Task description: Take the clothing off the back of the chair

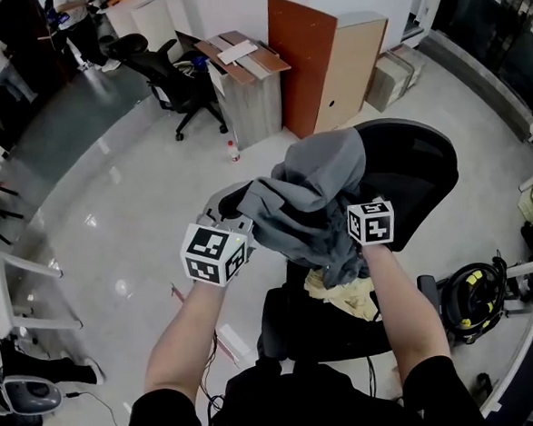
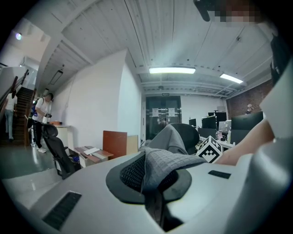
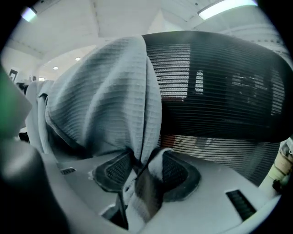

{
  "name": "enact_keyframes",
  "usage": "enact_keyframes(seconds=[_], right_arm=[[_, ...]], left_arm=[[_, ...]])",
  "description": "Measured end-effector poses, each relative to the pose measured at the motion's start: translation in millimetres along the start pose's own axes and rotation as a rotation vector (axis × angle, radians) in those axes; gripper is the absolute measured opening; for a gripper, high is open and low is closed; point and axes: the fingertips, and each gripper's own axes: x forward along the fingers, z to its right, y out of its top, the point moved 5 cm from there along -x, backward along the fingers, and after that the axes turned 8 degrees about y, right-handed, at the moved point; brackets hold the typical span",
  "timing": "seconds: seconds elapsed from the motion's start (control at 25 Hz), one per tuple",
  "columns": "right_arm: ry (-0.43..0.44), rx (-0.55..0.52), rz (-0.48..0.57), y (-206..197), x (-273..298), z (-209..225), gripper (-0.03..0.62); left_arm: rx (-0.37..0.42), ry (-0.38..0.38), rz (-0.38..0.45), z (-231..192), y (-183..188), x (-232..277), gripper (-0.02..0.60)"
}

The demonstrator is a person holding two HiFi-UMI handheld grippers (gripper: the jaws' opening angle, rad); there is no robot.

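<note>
Left gripper: jaws together, clamped on a fold of the grey clothing. The cloth ran straight out from its pads toward the chair.

Right gripper: pads closed on another fold of the same garment, with ribbed fabric bunched up between them. The bite looked firm, though the wide-angle view made it hard to judge how deep it was.

Position relative to the chair's backrest: the right gripper sat close in front of the mesh, just below its top edge. The left gripper stood further off, out over the seat side.

Clothing: its high end was still hooked over the backrest's top corner. Its length ran from that corner down and toward the person, stretched between the two grips.

Judgement: the garment lay up and ahead of both grippers. Clearing it would call for a lift over the backrest's top before drawing it back, with the right gripper, the nearer one, leading.
</note>
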Motion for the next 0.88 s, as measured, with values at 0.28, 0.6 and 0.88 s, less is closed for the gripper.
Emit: enact_keyframes(seconds=[0.28,0.6,0.88], right_arm=[[-0.057,0.0,0.058,1.0,-44.1,-37.4,0.048],[-0.216,0.03,0.189,7.7,-168.6,-62.3,0.043],[-0.342,0.016,0.337,13.2,-279.7,-87.2,0.038]], left_arm=[[0.022,-0.058,-0.001,-10.3,-12.9,-22.7,0.012],[0.012,-0.217,0.07,17.0,7.9,-46.2,0.012],[0.033,-0.33,0.119,68.6,25.6,-65.8,0.012]])
